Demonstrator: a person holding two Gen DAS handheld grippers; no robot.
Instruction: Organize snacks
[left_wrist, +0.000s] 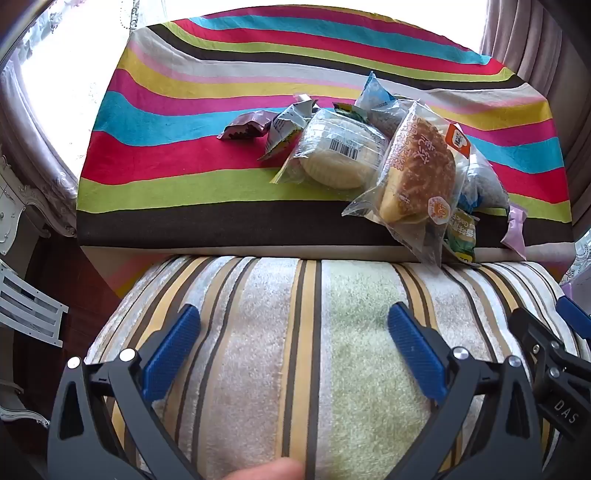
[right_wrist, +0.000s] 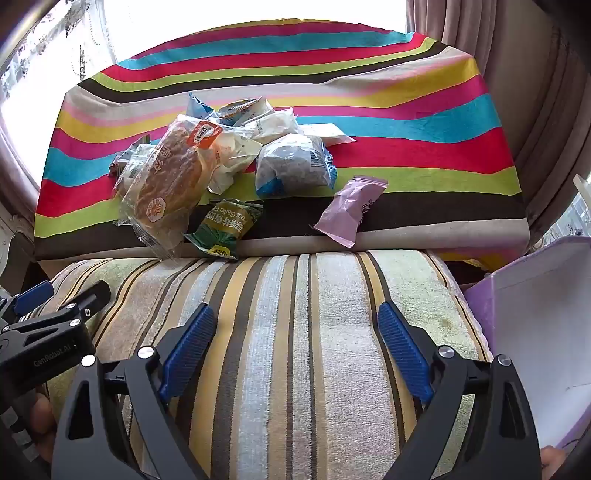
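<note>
A heap of wrapped snacks lies on a table under a bright striped cloth (left_wrist: 184, 110). In it are a brown bun in clear wrap (left_wrist: 417, 173) (right_wrist: 170, 181), a pale round cake (left_wrist: 340, 155), a green pea packet (right_wrist: 225, 229), a blue-white bag (right_wrist: 291, 166) and a lilac packet (right_wrist: 349, 208). My left gripper (left_wrist: 291, 332) hangs open over a striped cushion, short of the table, nothing between its blue pads. My right gripper (right_wrist: 297, 328) is open too, beside the left, likewise bare. Part of the heap is hidden behind the bun.
The striped plush cushion (right_wrist: 280, 314) fills the foreground below both grippers. A lilac box (right_wrist: 535, 332) with a white inside stands at the right. Curtains (right_wrist: 517, 74) hang at the right, a white carved furniture piece (left_wrist: 22, 206) at the left.
</note>
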